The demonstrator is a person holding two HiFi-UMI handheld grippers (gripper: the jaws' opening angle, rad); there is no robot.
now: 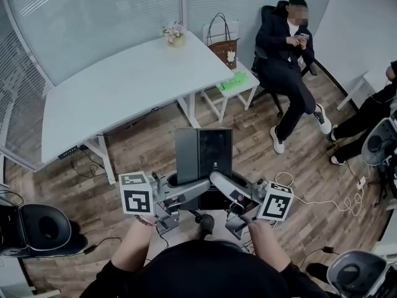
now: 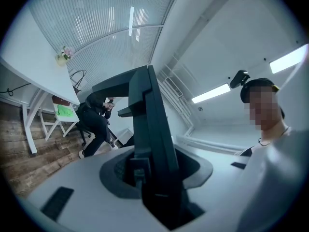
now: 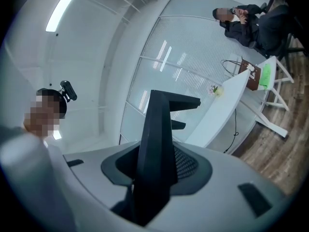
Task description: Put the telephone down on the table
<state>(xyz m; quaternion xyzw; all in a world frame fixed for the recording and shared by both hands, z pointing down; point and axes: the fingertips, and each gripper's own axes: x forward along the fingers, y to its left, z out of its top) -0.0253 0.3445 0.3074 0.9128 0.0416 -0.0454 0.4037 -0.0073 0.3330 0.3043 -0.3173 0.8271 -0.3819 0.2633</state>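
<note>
The telephone [image 1: 203, 156] is a dark, flat desk set held upright over the wooden floor, in front of the person's body. My left gripper [image 1: 191, 189] clamps its lower left side and my right gripper [image 1: 227, 185] clamps its lower right side. In the left gripper view the telephone [image 2: 150, 129] stands edge-on, pinched between the grey jaws of the left gripper [image 2: 155, 180]. The right gripper view shows the same dark edge of the telephone [image 3: 159, 139] pressed between the jaws of the right gripper [image 3: 153, 182]. The white table [image 1: 124, 85] lies ahead and to the left.
A flower pot [image 1: 174, 35] stands at the table's far corner. Beyond it is a small white side table [image 1: 247, 90] with a handbag [image 1: 224, 45] and a green item [image 1: 234, 81]. A seated person [image 1: 288, 61] is at upper right. Office chairs [image 1: 43, 228] and floor cables [image 1: 322, 200] flank me.
</note>
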